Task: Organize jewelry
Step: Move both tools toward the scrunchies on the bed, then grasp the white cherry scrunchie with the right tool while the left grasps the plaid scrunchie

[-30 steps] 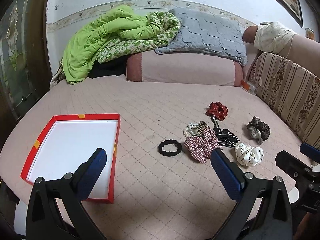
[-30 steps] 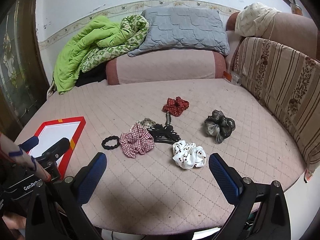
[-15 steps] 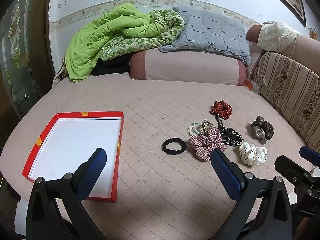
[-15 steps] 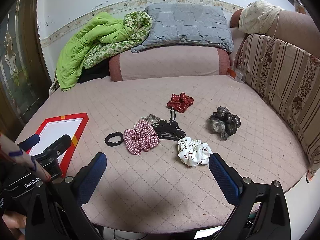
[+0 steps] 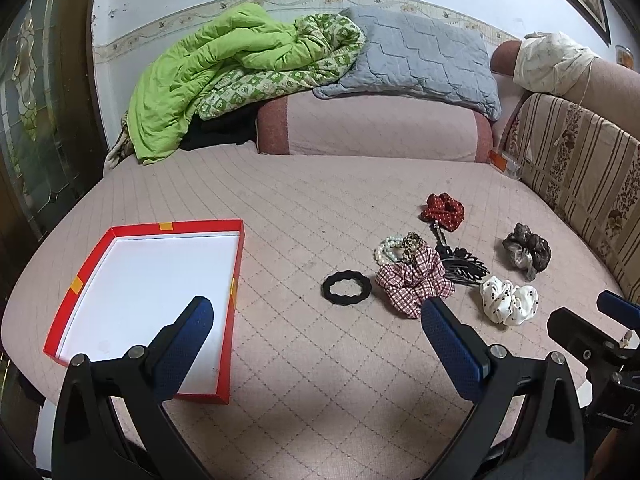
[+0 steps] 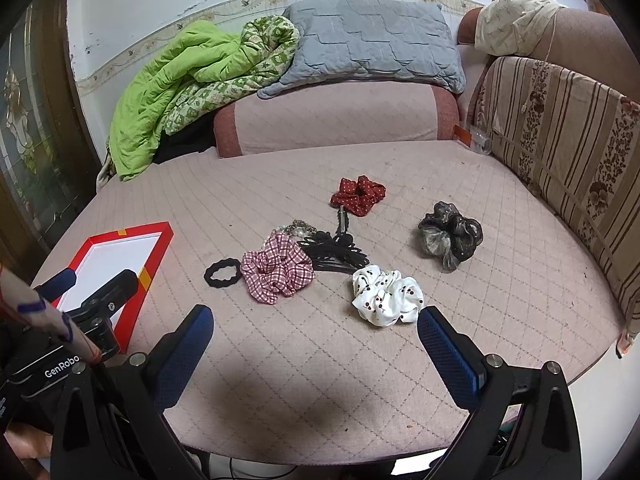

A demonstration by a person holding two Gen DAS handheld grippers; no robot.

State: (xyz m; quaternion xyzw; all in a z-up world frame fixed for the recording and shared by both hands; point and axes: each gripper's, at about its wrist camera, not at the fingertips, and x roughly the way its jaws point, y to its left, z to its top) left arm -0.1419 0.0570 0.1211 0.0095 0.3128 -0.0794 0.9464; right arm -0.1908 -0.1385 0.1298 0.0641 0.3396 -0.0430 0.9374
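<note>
A red-rimmed tray (image 5: 93, 248) with a white floor lies at the left of the pink quilted bed. Right of it sit a black hair ring (image 5: 346, 287), a pink checked scrunchie (image 5: 414, 280), a pearl and leopard band (image 5: 396, 247), a black claw clip (image 5: 464, 265), a red dotted scrunchie (image 5: 444, 211), a white cherry scrunchie (image 5: 508, 300) and a dark grey scrunchie (image 5: 527, 250). My left gripper (image 5: 316, 322) hovers open over the near edge, empty. My right gripper (image 6: 314, 330) hangs open just short of the white cherry scrunchie (image 6: 387, 295), empty.
A green quilt (image 5: 224, 72), grey pillow (image 5: 412, 60) and pink bolster (image 5: 372, 128) line the back. A striped sofa back (image 6: 568, 128) bounds the right side. The bed's front edge (image 6: 360, 446) lies just below the right gripper.
Both grippers have risen and drawn slightly back, so the items sit lower in view. Both stay open; nothing on the bed has moved.
</note>
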